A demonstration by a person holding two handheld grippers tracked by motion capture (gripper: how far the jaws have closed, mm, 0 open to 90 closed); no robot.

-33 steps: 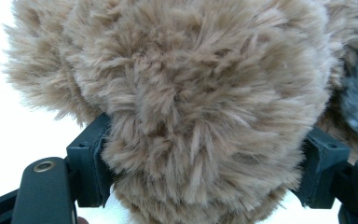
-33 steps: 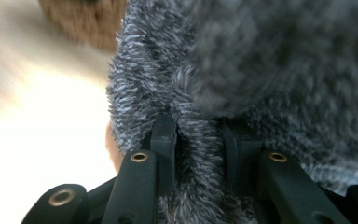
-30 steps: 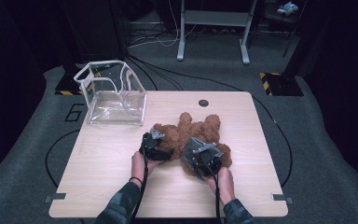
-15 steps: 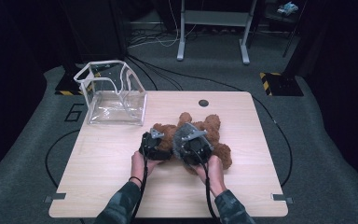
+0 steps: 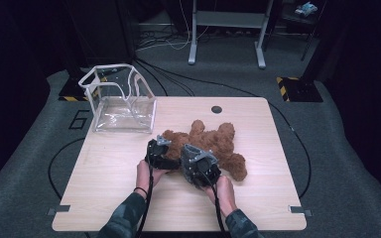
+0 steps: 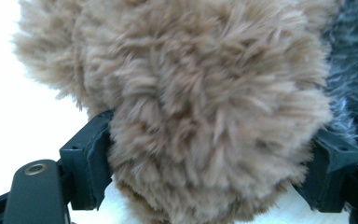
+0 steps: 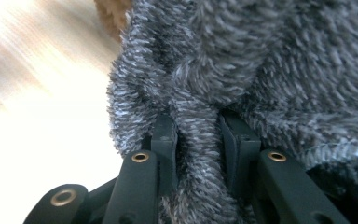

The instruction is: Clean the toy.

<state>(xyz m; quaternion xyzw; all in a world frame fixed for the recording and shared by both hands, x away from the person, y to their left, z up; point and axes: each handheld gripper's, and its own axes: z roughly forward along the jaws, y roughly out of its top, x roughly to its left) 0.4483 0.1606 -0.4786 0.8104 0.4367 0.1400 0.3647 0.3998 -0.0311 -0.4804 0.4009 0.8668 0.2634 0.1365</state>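
Observation:
A brown plush bear (image 5: 217,140) lies sprawled on the wooden table (image 5: 258,198), right of centre. My left gripper (image 5: 164,148) is at the bear's left side. Its jaws straddle a thick tan furry limb (image 6: 205,107) and the pads press into the fur on both sides. The jaws have just opened slightly, with the limb still between them. My right gripper (image 5: 191,154) is close beside it, over the bear's lower body. It is shut on a narrow fold of grey fur (image 7: 198,126).
A clear plastic box-shaped bag (image 5: 119,101) stands open at the table's back left corner. A small black hole (image 5: 217,109) sits near the far edge. Bare tabletop lies left of and in front of the hands. Cables cross the grey floor behind.
My right gripper has moved left, closer to the left gripper, with fur still pinched in it. The bear's lower part has shifted with it. The left hand has stayed put.

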